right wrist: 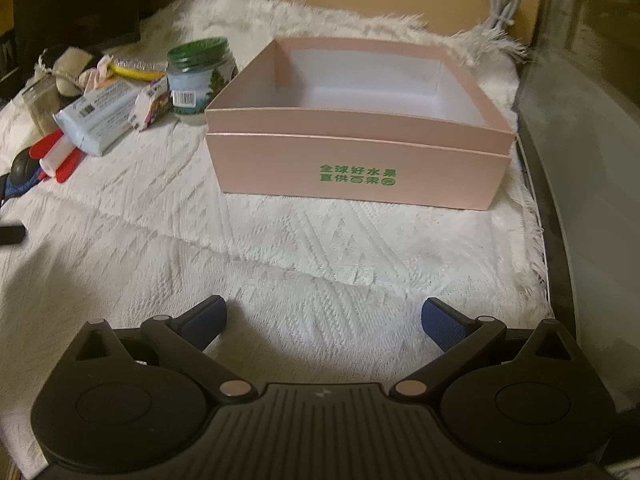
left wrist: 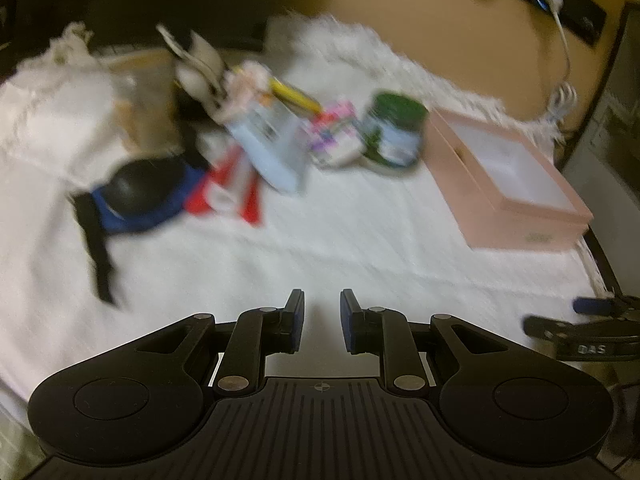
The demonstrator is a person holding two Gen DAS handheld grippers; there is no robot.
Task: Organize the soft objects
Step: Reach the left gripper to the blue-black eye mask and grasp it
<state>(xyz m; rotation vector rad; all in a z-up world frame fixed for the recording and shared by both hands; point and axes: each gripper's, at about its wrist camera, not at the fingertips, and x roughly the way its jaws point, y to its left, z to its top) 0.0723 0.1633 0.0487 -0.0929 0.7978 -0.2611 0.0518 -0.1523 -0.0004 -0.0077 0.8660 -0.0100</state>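
While nothing sits in the pink box [right wrist: 356,160] yet: left gripper [left wrist: 321,316] nearly closed, empty; right gripper [right wrist: 324,320] wide open, empty. Plush toy [right wrist: 66,66] far left in the clutter, so reach slow, open first, pinch the body, skip the jar [right wrist: 198,76].

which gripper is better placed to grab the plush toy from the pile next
Left, probably. The left gripper faces the pile holding the plush toy, nothing between its nearly closed jaws. The right gripper is open but faces the empty pink box.
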